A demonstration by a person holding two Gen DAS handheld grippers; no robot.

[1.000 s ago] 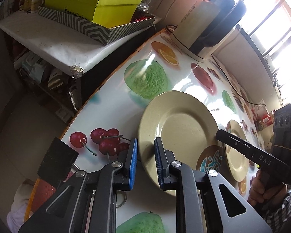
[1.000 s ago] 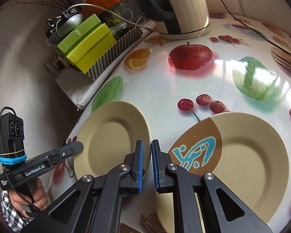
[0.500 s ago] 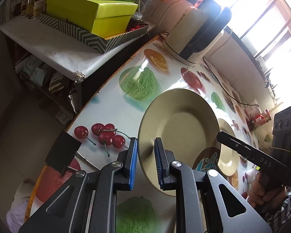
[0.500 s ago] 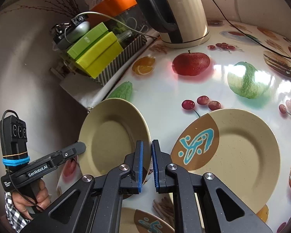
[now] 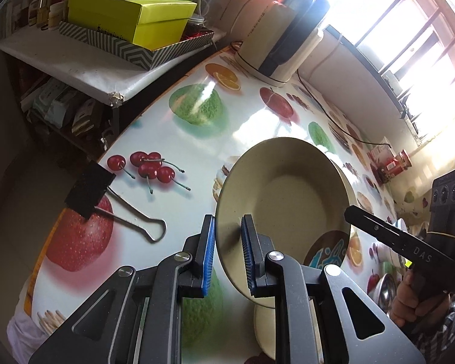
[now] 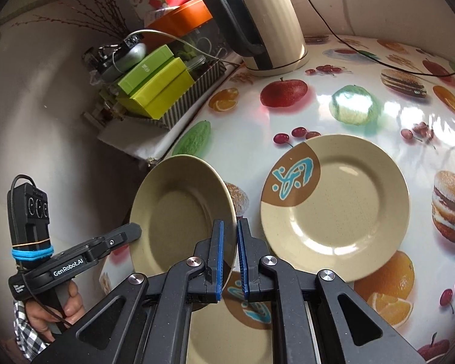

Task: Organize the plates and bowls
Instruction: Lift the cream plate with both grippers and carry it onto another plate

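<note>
Our left gripper (image 5: 227, 251) and right gripper (image 6: 230, 257) each have jaws narrowed onto opposite rim edges of a plain beige plate (image 6: 182, 212), tilted clear of the glossy fruit-print counter (image 6: 333, 112). A patterned plate (image 6: 333, 206) lies flat just beside it. Handles read "GenRobot.AI" and "DAS".

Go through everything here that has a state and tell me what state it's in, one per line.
Left claw: shut on the plain plate's rim.
Right claw: shut on the same plate's rim.
Plain plate: lifted, tilted steeply.
Patterned plate: flat on the table.
Binder clip: lying on the table.
</note>
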